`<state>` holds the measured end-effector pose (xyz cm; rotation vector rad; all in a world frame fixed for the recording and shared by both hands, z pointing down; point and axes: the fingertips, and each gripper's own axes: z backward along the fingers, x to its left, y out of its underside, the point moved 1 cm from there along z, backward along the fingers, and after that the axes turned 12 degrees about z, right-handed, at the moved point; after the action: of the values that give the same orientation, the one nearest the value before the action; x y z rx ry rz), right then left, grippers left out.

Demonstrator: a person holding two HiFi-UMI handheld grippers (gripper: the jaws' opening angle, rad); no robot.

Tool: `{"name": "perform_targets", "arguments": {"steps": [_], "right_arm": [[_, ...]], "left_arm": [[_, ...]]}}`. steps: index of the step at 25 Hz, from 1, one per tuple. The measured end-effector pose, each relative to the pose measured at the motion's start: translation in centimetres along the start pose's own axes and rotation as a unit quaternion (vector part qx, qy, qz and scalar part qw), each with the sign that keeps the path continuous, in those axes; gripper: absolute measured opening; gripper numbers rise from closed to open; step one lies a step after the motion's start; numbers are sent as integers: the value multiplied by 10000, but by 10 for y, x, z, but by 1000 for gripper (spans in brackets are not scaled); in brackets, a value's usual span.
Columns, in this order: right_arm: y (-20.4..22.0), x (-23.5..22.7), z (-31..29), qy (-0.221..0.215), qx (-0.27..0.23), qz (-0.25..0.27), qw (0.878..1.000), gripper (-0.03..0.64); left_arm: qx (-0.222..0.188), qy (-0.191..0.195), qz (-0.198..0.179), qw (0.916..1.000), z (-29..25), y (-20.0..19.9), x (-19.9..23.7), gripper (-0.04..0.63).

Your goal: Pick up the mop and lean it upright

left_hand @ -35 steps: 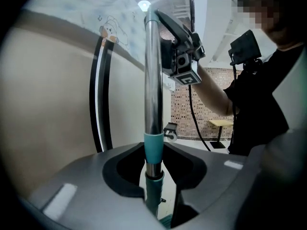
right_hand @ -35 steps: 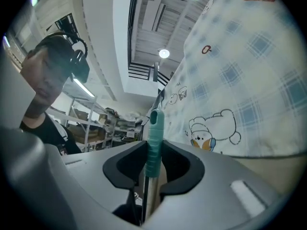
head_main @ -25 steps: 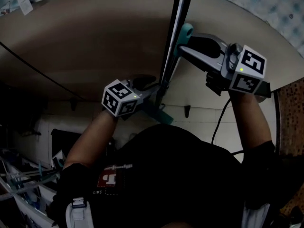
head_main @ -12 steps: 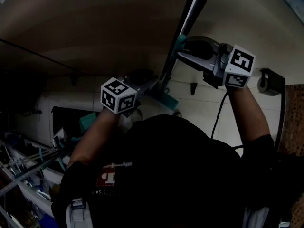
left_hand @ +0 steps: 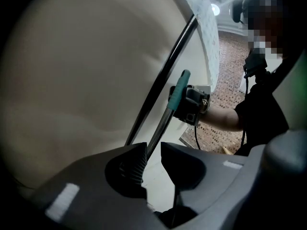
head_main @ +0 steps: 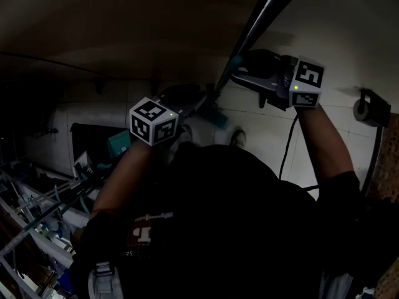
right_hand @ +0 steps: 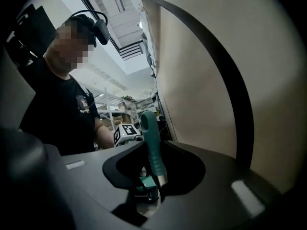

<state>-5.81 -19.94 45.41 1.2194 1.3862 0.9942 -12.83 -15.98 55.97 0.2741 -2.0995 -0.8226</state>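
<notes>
The mop's metal pole (left_hand: 160, 123) rises to a teal handle (left_hand: 180, 86). My left gripper (left_hand: 152, 150) is shut on the pole low down, its jaws having just been closing on it. My right gripper (left_hand: 191, 105) is shut on the teal handle (right_hand: 147, 126), which stands between its jaws; these have just been opening slightly. In the dark head view the left gripper (head_main: 202, 101) sits below and left of the right gripper (head_main: 240, 67), with the pole (head_main: 221, 86) slanting between them. The mop's head is out of sight.
A beige wall (left_hand: 86, 71) with a dark strip (right_hand: 230, 85) stands right behind the mop. A roll on a bracket (head_main: 368, 108) hangs at the right. Cluttered racks (head_main: 37, 217) fill the lower left. Patterned flooring (left_hand: 225, 71) shows beyond the right arm.
Both grippers have come down with the mop. The pole now slants more toward the upper right, and the head view has grown darker.
</notes>
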Motion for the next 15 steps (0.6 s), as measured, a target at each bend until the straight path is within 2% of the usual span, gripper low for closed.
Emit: {"name": "perform_targets", "arguments": {"steps": [7,15], "right_arm": [[42,-14,-15,-156,135,-293,9994,124],[67,-6,-20,-588,191,-358,9974,127]], "left_arm": [[66,-50,161,9998,-3,7,15,89],[186,-60,241,9995,-9,15,19,86]]}}
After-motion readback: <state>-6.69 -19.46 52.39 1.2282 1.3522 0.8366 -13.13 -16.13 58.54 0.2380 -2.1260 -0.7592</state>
